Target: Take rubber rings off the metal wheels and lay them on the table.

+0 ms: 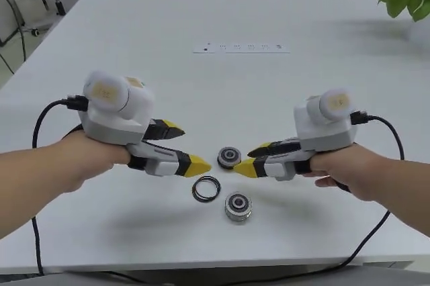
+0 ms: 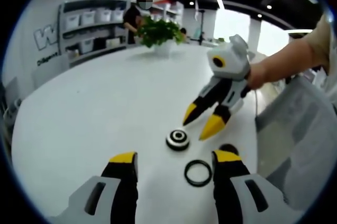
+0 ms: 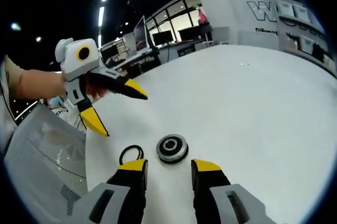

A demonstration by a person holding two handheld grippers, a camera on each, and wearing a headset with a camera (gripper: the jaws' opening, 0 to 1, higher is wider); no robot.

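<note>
Rubber ring [image 1: 205, 188] lying flat on the table [image 1: 134, 44].
Far wheel [image 1: 229, 158] just beyond the ring, near wheel [image 1: 238, 206] just this side. My left gripper [image 1: 189, 146] and right gripper [image 1: 250, 158] hover flanking it, tips inward, jaws parted, holding nothing. Wheel rims too small to judge.

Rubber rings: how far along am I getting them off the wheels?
Done: one black ring lies loose on the table. In hand: nothing; left gripper and right gripper are open, empty. Left: the far wheel and near wheel; whether they carry rings is unclear.
</note>
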